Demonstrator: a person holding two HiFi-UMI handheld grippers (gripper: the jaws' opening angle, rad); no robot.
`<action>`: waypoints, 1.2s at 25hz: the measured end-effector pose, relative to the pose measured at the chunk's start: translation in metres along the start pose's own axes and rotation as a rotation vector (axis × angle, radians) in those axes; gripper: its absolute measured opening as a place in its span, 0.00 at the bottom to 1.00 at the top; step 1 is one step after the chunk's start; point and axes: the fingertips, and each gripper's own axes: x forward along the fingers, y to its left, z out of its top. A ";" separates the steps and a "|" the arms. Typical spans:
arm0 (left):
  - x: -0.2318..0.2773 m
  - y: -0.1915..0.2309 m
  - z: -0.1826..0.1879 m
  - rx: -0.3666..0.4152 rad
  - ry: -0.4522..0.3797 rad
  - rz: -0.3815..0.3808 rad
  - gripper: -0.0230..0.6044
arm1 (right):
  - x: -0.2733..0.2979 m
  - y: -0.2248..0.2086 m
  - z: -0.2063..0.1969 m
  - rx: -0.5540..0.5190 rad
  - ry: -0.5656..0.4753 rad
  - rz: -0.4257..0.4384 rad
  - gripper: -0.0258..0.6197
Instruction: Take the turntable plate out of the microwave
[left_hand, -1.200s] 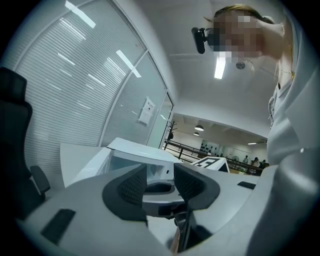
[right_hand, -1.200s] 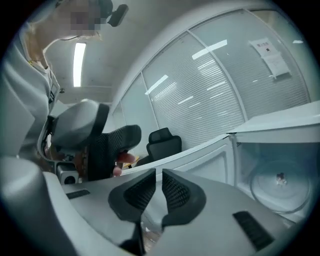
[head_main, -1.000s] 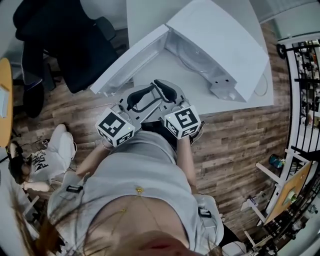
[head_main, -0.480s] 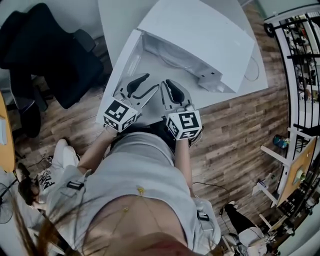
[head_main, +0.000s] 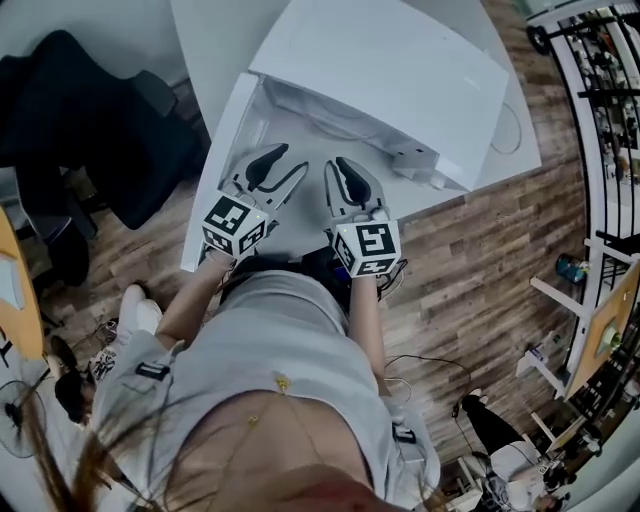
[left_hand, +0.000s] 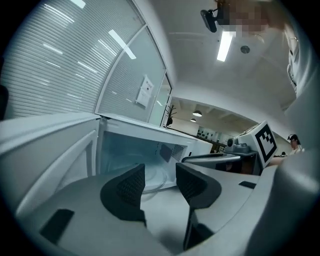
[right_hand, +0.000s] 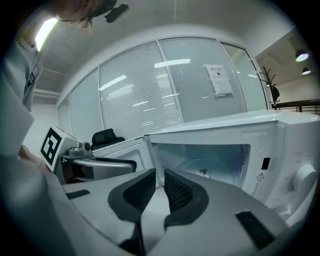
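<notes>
You are holding both grippers just in front of the microwave (head_main: 400, 60), which is sitting on the table (head_main: 210, 30) with its door (head_main: 212, 180) hanging open at the left. Your left gripper (left_hand: 160, 172) has just been opening its jaws; they are standing apart with nothing between them. Your right gripper (right_hand: 160, 175) is keeping its jaws clenched almost together, gripping nothing. The plate (left_hand: 154, 178) is lying flat inside the microwave, neither gripper touching it.
</notes>
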 end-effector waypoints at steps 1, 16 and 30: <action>0.004 0.003 -0.002 -0.004 0.008 -0.002 0.35 | 0.003 -0.004 -0.002 0.001 0.005 -0.011 0.10; 0.063 0.046 -0.019 0.000 0.068 0.008 0.35 | 0.041 -0.054 -0.037 0.084 0.067 -0.113 0.11; 0.105 0.073 -0.067 -0.317 0.162 0.016 0.35 | 0.059 -0.092 -0.085 0.370 0.115 -0.187 0.19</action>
